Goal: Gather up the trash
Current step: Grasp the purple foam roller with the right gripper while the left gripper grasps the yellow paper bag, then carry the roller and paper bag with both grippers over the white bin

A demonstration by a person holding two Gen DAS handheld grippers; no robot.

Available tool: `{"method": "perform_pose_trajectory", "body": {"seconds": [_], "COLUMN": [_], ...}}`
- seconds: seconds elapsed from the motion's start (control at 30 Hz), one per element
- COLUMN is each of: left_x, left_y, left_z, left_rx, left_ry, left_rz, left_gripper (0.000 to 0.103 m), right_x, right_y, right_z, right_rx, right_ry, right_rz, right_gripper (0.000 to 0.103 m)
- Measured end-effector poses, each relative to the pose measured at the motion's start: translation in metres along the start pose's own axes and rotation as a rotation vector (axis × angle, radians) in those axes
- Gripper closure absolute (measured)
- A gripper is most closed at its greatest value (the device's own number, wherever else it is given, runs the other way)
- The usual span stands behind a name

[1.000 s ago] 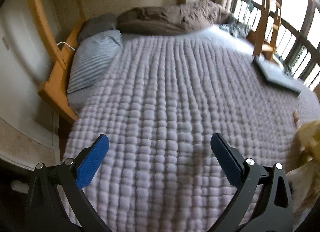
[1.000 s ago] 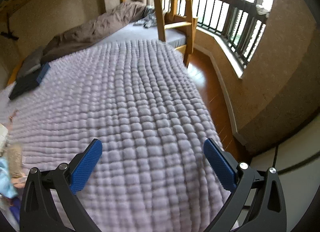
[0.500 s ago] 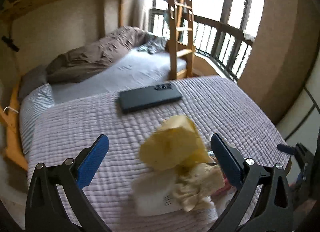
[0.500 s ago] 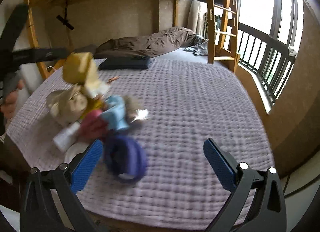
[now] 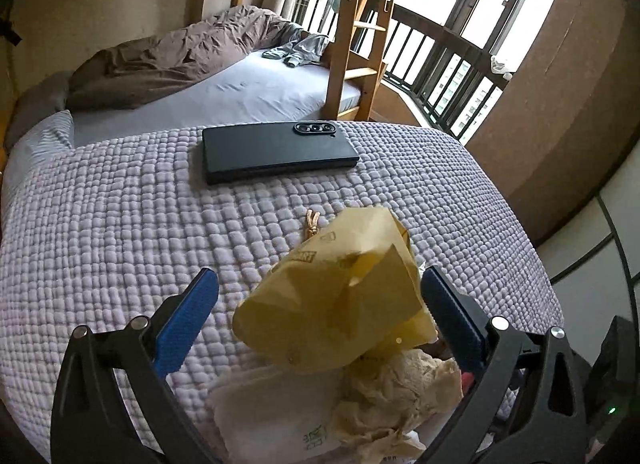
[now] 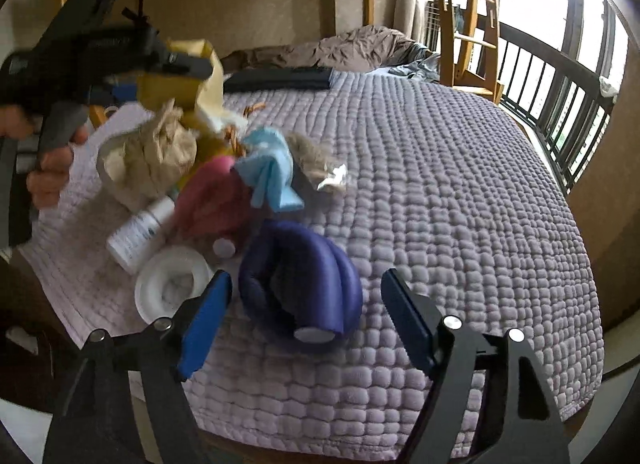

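Crumpled yellow paper wrapper (image 5: 340, 296) on bumpy quilted cloth bedspread (image 5: 120, 232)

A quilt (image 5: 120, 232) covers the near bed and fills the lower half of both views. On it, in the left wrist view, a phone (image 5: 276, 152) lies at upper centre; below it a small twig-like scrap (image 5: 312, 224), then a crumpled paper bag (image 5: 340, 296) at lower centre, with a wad of paper (image 5: 400, 396) beneath it. In the right wrist view, a foam roll (image 6: 300, 288) lies at lower centre, a round lid (image 6: 172, 284) to its left, a small bottle (image 6: 140, 232) above the lid.
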State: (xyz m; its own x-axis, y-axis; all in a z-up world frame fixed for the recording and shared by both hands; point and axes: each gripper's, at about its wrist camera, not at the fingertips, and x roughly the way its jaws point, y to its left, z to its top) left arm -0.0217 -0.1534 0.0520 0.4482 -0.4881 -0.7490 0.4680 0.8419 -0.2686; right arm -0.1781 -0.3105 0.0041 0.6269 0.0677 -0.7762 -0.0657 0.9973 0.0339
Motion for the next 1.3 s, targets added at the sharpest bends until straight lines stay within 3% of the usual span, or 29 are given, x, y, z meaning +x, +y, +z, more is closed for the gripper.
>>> {"method": "perform_pose_trajectory", "body": {"seconds": [0.1, 0.17, 0.37, 0.8, 1.3], "left_x": [0.003, 0.004, -0.003, -0.056, -0.109], "left_y": [-0.001, -0.003, -0.007, -0.002, -0.005], "left_z": [0.002, 0.002, 0.002, 0.003, -0.042], "left_rx": [0.002, 0.012, 0.015, -0.049, -0.084], "left_ry": [0.010, 0.014, -0.016, -0.140, -0.200], "left_rz": [-0.020, -0.023, -0.022, -0.035, 0.002], "left_gripper": [0.018, 0.021, 0.032, 0.033, 0.033], "right_x": [0.004, 0.004, -0.003, -0.020, -0.046], "right_y": [0.001, 0.001, -0.001, -0.033, -0.031], "right_z": [0.000, 0.001, 0.009, 0.024, 0.014], "right_rx": [-0.022, -0.033, -0.037, 0.111, 0.084], "right_ry": [0.011, 0.010, -0.023, -0.050, -0.052], "right_rz": [0.000, 0.002, 0.017, 0.120, 0.155], "right_gripper": [0.038, 0.044, 0.045, 0.045, 0.045]}}
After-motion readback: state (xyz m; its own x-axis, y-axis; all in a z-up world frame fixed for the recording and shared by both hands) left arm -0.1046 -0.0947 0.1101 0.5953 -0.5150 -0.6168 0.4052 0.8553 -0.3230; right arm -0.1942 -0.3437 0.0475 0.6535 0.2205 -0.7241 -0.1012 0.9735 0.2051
